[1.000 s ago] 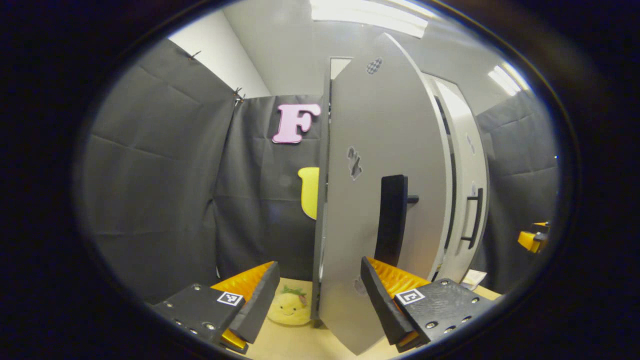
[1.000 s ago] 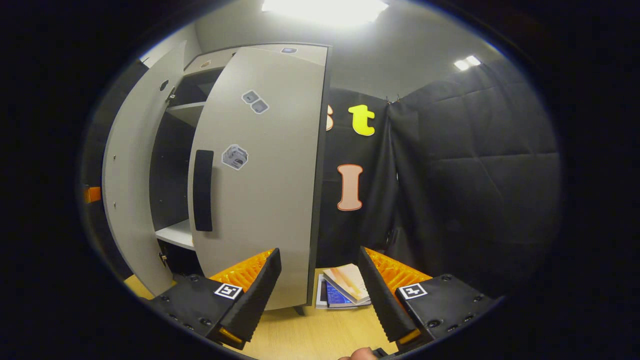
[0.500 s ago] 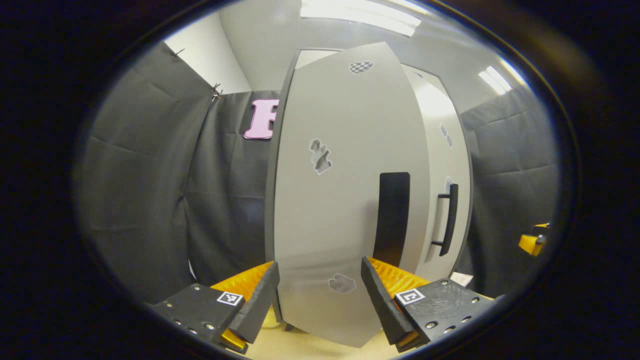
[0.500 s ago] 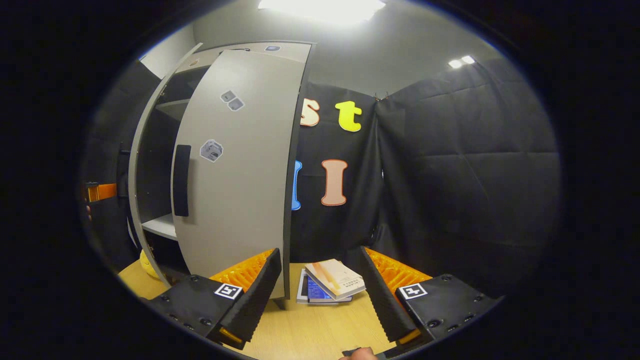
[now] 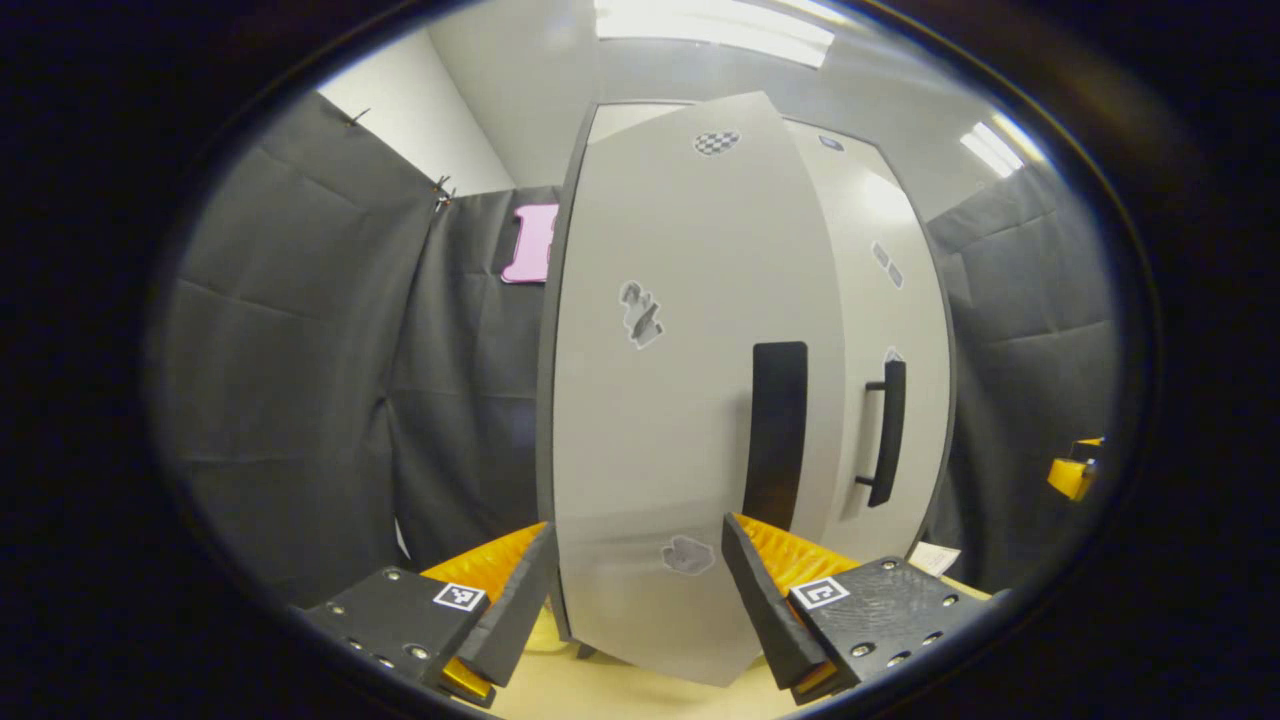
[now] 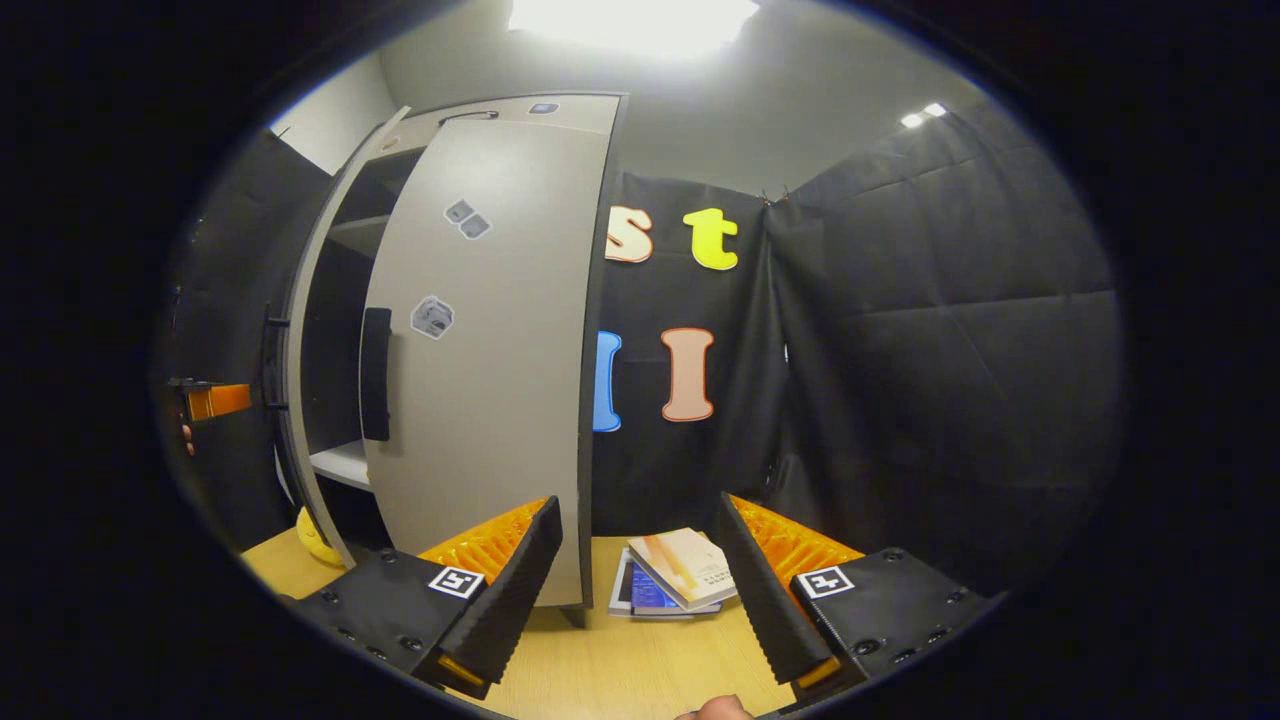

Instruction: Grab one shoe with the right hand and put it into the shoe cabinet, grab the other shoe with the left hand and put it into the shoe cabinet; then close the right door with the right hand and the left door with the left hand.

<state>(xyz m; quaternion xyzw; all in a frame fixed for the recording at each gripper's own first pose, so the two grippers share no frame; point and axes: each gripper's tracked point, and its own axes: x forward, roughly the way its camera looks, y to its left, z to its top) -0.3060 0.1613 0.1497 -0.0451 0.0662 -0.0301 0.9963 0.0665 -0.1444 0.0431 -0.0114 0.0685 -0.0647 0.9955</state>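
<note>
The grey shoe cabinet's left door (image 5: 680, 400) faces me in the left gripper view, almost shut, its black handle (image 5: 778, 430) just above my right finger. My left gripper (image 5: 640, 590) is open, its fingers straddling the door's lower part without holding anything. Beyond it is the right door (image 5: 900, 300) with its own black handle (image 5: 885, 430). In the right gripper view the right door (image 6: 490, 380) stands slightly ajar, and a dark gap shows a white shelf (image 6: 340, 465) inside. My right gripper (image 6: 640, 580) is open and empty, below and to the right of that door.
A stack of books (image 6: 675, 580) lies on the wooden table (image 6: 620, 670) right of the cabinet. A yellow plush toy (image 6: 312, 535) peeks out by the cabinet's foot. The other gripper (image 6: 215, 400) shows at the far left. Black cloth walls enclose the booth.
The left door has swung from wide open to nearly shut, and now hides the plush toy in the left gripper view. The right gripper has drawn back slightly from the right door.
</note>
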